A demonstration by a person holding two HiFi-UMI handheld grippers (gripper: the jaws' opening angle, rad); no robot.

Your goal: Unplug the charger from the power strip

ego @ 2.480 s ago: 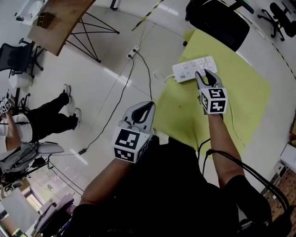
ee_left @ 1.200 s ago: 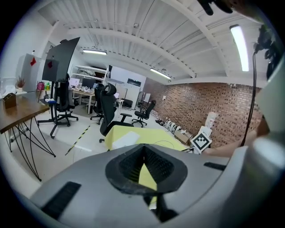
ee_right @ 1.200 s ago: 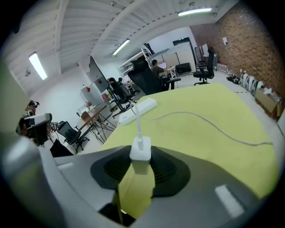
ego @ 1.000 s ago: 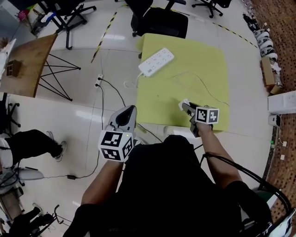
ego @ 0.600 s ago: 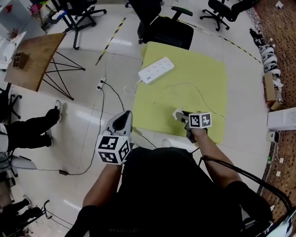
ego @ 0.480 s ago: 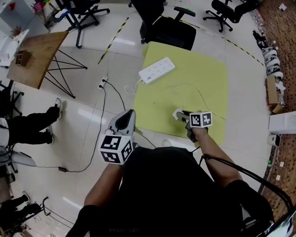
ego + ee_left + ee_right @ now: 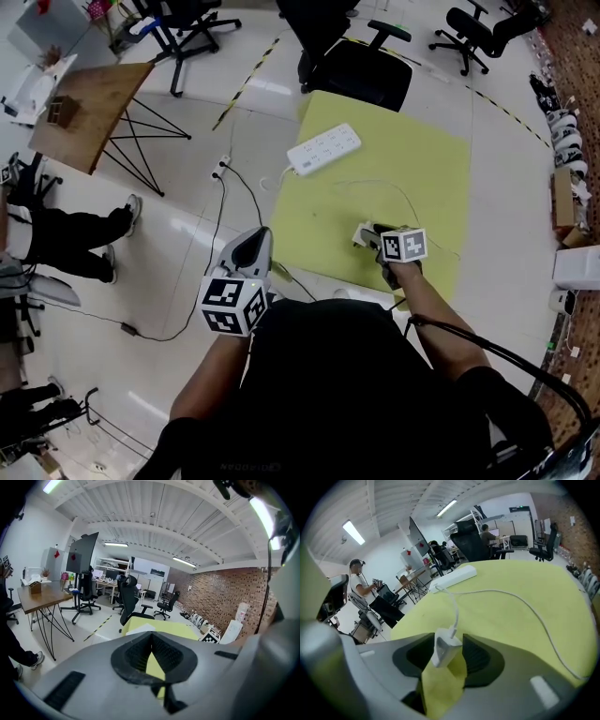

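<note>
The white power strip (image 7: 323, 148) lies at the far left of the yellow table (image 7: 422, 150), with nothing plugged in. The small white charger (image 7: 445, 648) sits low over the table's near edge, between the jaws of my right gripper (image 7: 368, 235). Those jaws are opening, and the charger leans by the left pad with a slim gap at the right one. Its thin white cable (image 7: 511, 597) curves away across the yellow top. My left gripper (image 7: 251, 246) hangs over the floor left of the table, jaws together and holding nothing.
A black office chair (image 7: 361, 80) stands behind the table. Cables and a floor socket (image 7: 223, 169) run over the white floor at left. A wooden trestle table (image 7: 89, 112) and a seated person (image 7: 56, 234) are further left. Boxes (image 7: 577, 267) stand at right.
My right gripper came from the power strip to the table's near edge with the charger, then sank a little. The strip stays behind with no charger. The left gripper hardly moved.
</note>
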